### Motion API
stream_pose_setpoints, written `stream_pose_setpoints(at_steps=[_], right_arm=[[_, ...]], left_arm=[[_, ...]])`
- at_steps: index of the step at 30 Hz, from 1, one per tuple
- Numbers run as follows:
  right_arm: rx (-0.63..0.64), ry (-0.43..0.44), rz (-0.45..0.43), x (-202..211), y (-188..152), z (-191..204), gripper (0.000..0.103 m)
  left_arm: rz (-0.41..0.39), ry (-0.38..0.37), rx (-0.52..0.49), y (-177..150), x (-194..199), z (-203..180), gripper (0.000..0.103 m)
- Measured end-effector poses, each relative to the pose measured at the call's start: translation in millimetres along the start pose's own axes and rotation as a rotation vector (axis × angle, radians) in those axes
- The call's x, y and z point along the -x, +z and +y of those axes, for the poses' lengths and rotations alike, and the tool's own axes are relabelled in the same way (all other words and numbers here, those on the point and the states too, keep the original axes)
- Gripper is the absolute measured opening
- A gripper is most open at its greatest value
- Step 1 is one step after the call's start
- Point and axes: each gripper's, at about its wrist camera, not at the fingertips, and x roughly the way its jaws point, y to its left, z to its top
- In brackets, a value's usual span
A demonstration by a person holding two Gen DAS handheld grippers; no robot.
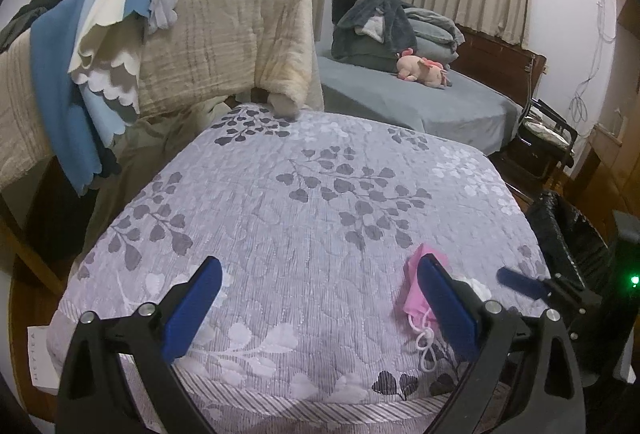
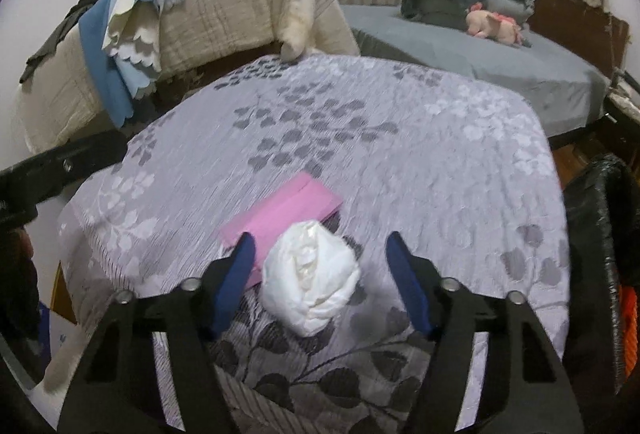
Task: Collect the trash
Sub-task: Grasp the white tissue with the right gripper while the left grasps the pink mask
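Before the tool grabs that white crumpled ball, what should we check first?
1. Right tool open: ok.
2. White crumpled ball sits between its fingers: ok.
3. Pink mask out of the way: not ok, it lies beside and partly under the ball near one finger.
4. Left tool open and holding nothing: ok.
5. Black trash bag nearby at the right: ok.
6. Bag mouth open: cannot tell.

Quilted matt cloth bedspread point(image 2: 400, 162); crumpled white wad point(image 2: 310, 268), perhaps tissue
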Motion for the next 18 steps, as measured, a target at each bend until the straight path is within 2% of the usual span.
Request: stream_pose_setpoints(at_steps=[1,3,6,12,18], right_arm=[[-0.004,0.011,0.014,-2,-1,0,0.051],[-0.01,0.028,0.028,-3,-2,-1,0.036],[-0.02,0.046,0.024,0,-1,-3,0.028],[-0.037,0.026,-0.009,16,8,-16,0.027],[-0.068,-0.028,-0.053,33,18,-45,0.027]], left_arm=[[0.001,-0.001,0.002,0,-1,0,0.096],[0.003,-0.004,0.003,0,-1,0,0.096],[0.003,-0.008,-0.001,0,-1,-3,0.096],[0.003,-0.023,-0.008,2,-3,-13,0.096],[0.019,-0.064,-0.026,1,-12,-36,0.094]])
